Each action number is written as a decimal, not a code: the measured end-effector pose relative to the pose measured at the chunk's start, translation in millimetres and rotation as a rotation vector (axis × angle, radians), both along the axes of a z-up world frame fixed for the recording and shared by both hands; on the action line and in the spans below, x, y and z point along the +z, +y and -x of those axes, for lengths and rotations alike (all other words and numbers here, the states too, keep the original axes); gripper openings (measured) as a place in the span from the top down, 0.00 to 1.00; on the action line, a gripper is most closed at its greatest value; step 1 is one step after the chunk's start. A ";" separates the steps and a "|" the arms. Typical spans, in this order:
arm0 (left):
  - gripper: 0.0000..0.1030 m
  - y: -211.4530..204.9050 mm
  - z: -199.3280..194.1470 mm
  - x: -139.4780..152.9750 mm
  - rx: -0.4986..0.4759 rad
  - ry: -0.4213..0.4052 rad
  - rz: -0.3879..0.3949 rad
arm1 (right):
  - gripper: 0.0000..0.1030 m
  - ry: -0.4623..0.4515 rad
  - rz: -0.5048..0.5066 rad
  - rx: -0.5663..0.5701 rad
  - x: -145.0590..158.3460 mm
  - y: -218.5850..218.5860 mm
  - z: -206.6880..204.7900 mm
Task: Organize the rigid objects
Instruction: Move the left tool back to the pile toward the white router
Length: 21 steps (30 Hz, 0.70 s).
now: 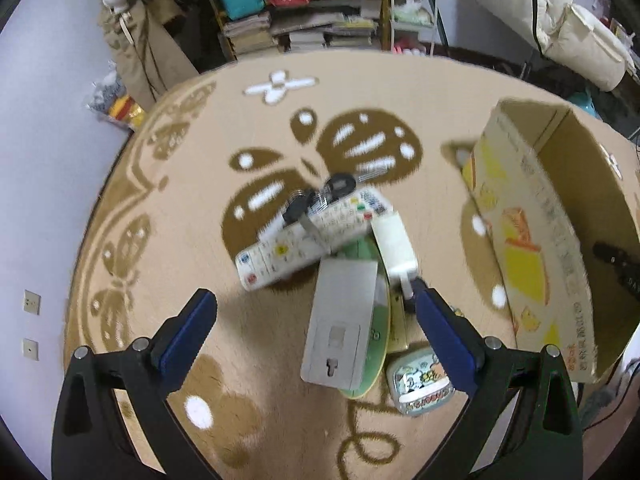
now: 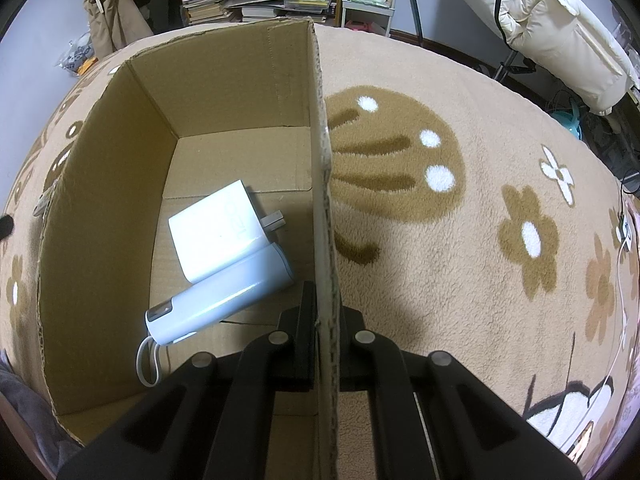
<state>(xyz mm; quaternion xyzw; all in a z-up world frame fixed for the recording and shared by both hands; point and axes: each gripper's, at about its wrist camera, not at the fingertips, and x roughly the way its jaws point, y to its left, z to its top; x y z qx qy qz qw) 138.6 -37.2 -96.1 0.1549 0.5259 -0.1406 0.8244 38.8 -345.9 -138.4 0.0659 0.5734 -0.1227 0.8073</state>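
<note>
Sorting in progress: rigid items move from a pile on the patterned blanket [image 1: 168, 224] into the cardboard box [image 1: 532, 216].
Left tool [image 1: 316, 316]: spread wide, empty, hovering over the near end of the pile.
Right tool [image 2: 325, 312]: clamped on the box's right wall, one finger inside, one outside; it appears to steady the box.
Packed, white charger [image 2: 216, 228]: lies on the box floor, prongs pointing right.
Packed, pale blue power bank [image 2: 218, 300]: lies just near of the charger, touching it, its cord loop at the near-left end.
Unpacked, white remote control [image 1: 308, 236]: lies across the far end of the pile, slightly blurred.
Unpacked, keys [image 1: 320, 196]: dark-headed, rest on the remote's far edge.
Unpacked, white plug adapter [image 1: 394, 244]: sits right of the remote, prongs toward the left tool's right finger.
Unpacked, grey flat box [image 1: 344, 320]: lies between the left tool's fingers, over a green oval item [image 1: 380, 340].
Unpacked, small printed tin [image 1: 420, 384]: sits at the near right, by the right finger.
Progress, as judged: two items boxed, at least six left; under halfway.
</note>
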 end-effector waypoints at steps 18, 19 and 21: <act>0.10 3.0 -19.8 -71.2 0.062 0.156 -0.064 | 0.94 0.009 -0.004 0.000 -2.7 1.3 -2.3; 0.11 4.0 -20.9 -73.3 0.065 0.163 -0.060 | 0.94 0.011 -0.003 0.001 -3.7 2.5 -2.4; 0.15 6.4 -23.4 -77.9 0.077 0.189 -0.035 | 0.94 0.012 0.001 0.003 -4.4 3.9 -2.6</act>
